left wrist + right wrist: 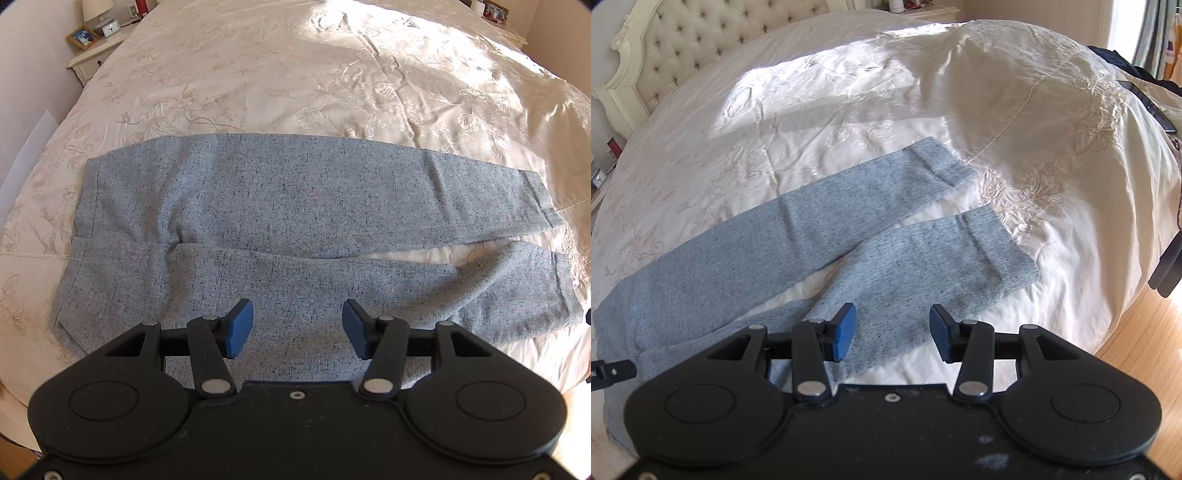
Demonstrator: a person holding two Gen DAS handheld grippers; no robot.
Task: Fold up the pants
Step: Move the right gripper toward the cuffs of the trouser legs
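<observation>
Claws (297, 328) (893, 332) hover spread-fingered over flat grey pants (258, 206).

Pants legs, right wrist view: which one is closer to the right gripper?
The near leg, lying directly ahead of the open right gripper. The far leg lies beyond it, a strip of bedspread showing between them.

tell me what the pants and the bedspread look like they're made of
Pants: likely a soft knit or wool-blend, matte, grey-blue with dark flecks. Bedspread: looks like satin or jacquard, cream, with a sheen in the sunlight and raised floral patterning. Exact fibres cannot be told.
</observation>
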